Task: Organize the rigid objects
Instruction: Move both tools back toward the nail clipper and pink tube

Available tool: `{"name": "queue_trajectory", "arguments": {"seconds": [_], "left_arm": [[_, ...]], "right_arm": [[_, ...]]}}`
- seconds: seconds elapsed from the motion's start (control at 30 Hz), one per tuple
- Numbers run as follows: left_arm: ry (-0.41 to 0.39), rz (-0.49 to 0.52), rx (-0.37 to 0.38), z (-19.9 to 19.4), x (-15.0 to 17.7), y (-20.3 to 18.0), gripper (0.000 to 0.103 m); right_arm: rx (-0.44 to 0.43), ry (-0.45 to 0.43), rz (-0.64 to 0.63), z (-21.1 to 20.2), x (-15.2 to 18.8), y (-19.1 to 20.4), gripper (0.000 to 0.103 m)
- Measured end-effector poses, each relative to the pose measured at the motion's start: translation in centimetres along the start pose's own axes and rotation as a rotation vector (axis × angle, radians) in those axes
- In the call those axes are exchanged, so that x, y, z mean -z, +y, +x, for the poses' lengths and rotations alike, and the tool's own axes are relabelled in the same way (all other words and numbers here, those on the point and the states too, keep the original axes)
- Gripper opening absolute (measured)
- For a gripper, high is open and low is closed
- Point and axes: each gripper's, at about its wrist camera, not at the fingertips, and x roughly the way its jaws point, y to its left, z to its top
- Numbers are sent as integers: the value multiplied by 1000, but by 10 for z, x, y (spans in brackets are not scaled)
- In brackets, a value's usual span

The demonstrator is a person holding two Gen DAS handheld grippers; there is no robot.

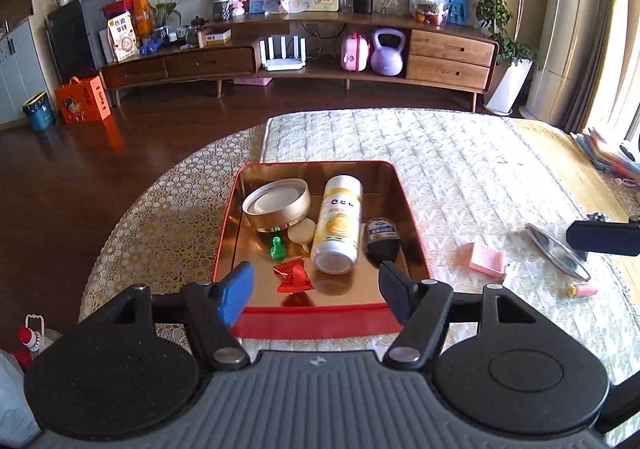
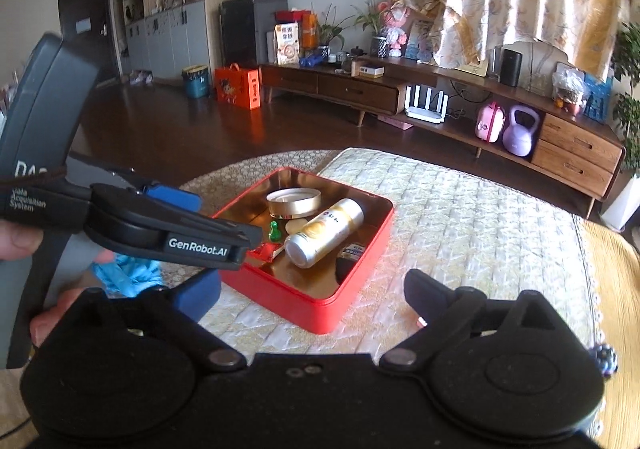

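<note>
Left gripper (image 1: 316, 289): spread, nothing between the blue pads, hovering over the near rim of the red tin (image 1: 320, 323).
Right gripper (image 2: 312, 293): spread wide and empty, above the quilted surface (image 2: 460, 209) just beside the tin's near corner.
Already in the tin: a gold lidded jar (image 1: 277, 209), a white-and-yellow bottle (image 1: 338, 225) lying on its side, a dark small bottle (image 1: 383, 241), a green pawn (image 1: 275, 248) and a red candy wrapper (image 1: 294, 275).
Still loose: a pink comb-like block (image 1: 486, 257), a flat mirror-like piece (image 1: 558, 251) and a tiny pink-and-yellow item (image 1: 582, 291), all toward the right edge of the surface, well apart from the tin.
Handling, pink block: likely light, stiff plastic; pinch it across its short sides.
Handling, mirror piece: thin, slick and probably fragile; take it by the long edges, gently, since it lies flat and offers little to catch.
Left wrist view only: shows the loose items and one finger of the right gripper beside them.
Right wrist view only: shows the left gripper from the side, the person's hand (image 2: 52, 313) on it, crumpled blue material (image 2: 124, 273) beneath, and the tin's outer red wall.
</note>
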Motion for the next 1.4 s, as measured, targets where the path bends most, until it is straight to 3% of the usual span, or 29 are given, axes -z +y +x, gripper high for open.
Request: {"name": "queue_trajectory", "arguments": {"seconds": [0.3, 0.73, 1.03, 1.4], "left_arm": [[-50, 17, 29, -44, 16, -24, 80], [-59, 19, 57, -69, 51, -73, 81], [-51, 66, 124, -59, 75, -124, 81], [-20, 110, 190, -7, 78, -167, 81]], "right_arm": [[45, -60, 85, -62, 33, -16, 103], [158, -76, 143, -117, 95, -52, 103], [227, -59, 184, -121, 129, -79, 103], [263, 3, 137, -79, 151, -120, 99]]}}
